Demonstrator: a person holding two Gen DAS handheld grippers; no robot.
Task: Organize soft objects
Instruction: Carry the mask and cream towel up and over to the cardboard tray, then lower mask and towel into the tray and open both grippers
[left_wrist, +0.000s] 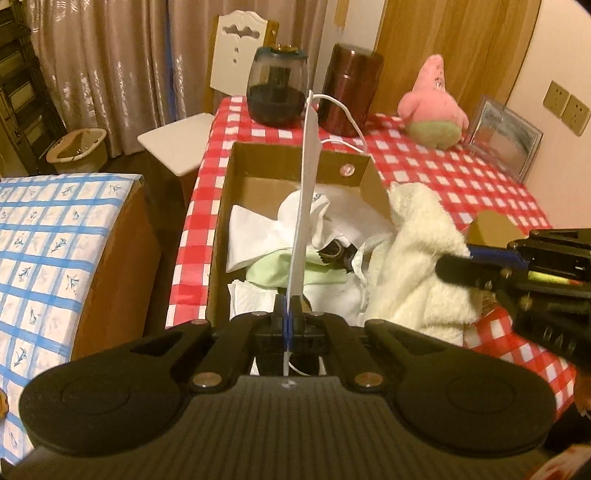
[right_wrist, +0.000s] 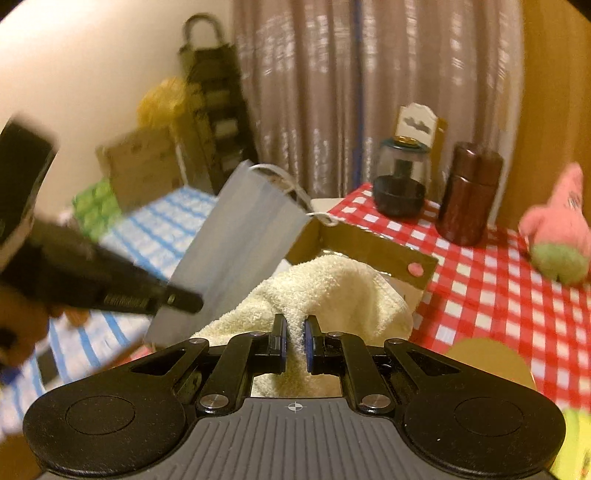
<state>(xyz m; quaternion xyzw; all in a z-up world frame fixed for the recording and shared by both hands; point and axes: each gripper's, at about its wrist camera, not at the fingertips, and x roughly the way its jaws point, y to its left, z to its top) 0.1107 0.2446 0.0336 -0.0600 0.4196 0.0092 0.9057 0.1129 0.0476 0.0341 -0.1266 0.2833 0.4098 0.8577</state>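
While the left tool (left_wrist: 287, 314) pinches the limp, light face mask (left_wrist: 306, 192) edge above the cardboard box (left_wrist: 295, 162), the right tool (right_wrist: 294, 345) clamps a soft, compressible towel (right_wrist: 325, 288) fold beside it

Rough terry towel (right_wrist: 325, 288), smooth face mask (right_wrist: 240, 236), matt cardboard box (left_wrist: 266, 162).
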